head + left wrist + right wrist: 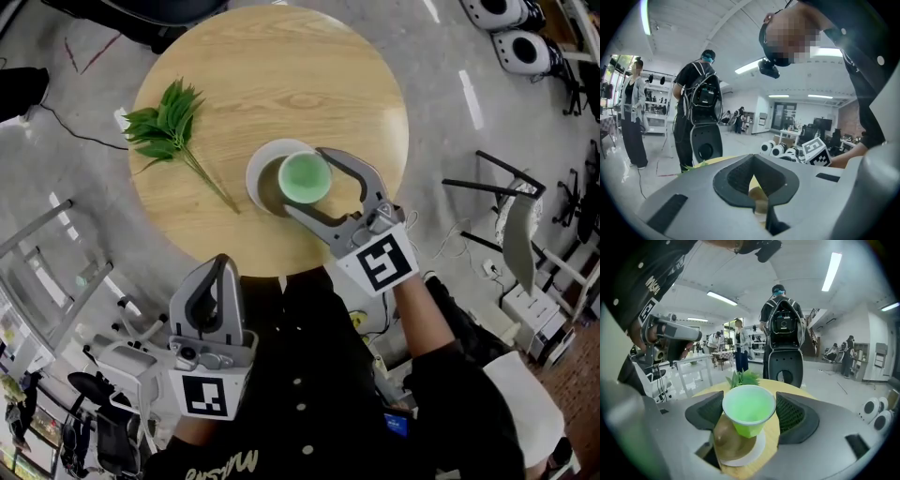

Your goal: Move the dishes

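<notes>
Over plate point(262, 161), right gripper point(304, 180) jaws wide, clamping green cup point(749, 408).

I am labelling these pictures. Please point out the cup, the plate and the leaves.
cup point(305, 178), head view, its green inside.
plate point(255, 169), head view, bare left rim.
leaves point(161, 124), head view, middle of the bunch.

Left gripper point(753, 161) jaws together, empty; backpacked person point(698, 117) standing beyond yellow table edge point(712, 160).

No legible txt; shirt print point(222, 461) unreadable.
</notes>
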The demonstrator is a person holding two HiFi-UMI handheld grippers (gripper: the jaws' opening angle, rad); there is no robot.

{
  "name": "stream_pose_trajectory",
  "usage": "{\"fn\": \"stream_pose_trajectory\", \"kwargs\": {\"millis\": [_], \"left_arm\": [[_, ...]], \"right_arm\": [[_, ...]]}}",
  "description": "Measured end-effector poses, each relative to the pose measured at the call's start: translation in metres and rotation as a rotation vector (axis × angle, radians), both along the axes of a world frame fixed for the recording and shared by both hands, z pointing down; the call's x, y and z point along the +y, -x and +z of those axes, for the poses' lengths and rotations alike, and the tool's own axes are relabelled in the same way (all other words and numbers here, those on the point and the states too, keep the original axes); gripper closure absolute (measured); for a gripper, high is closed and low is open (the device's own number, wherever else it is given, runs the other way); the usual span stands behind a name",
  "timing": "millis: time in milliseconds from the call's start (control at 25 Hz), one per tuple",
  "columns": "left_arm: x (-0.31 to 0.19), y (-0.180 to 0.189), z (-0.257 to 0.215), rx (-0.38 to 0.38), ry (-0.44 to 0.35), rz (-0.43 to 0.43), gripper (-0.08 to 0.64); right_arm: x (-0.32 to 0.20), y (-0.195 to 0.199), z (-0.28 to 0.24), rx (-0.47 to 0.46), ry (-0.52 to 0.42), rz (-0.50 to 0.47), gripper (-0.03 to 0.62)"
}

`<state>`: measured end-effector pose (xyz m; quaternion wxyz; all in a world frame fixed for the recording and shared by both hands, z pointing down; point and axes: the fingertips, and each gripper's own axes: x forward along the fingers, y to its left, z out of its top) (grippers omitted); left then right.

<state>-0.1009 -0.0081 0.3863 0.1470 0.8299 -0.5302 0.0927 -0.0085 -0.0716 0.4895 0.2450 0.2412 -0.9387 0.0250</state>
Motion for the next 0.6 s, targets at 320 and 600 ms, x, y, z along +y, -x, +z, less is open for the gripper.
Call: {"fn": "stream_pose_trajectory", "kwargs": {"millis": [320, 600], "left_arm": [[-0.014, -0.016, -0.026, 0.012, -0.039, 0.036, 0.551], [-0.021, -0.025, -0.019, 0.008, -0.026, 0.06, 0.551]], "right_arm": [[-0.058, -0.047, -0.027, -0.191, -0.016, 0.24, 0.246], [-0.087, -0.081, 0.007, -0.122, -0.014, 0.347, 0.245]]}}
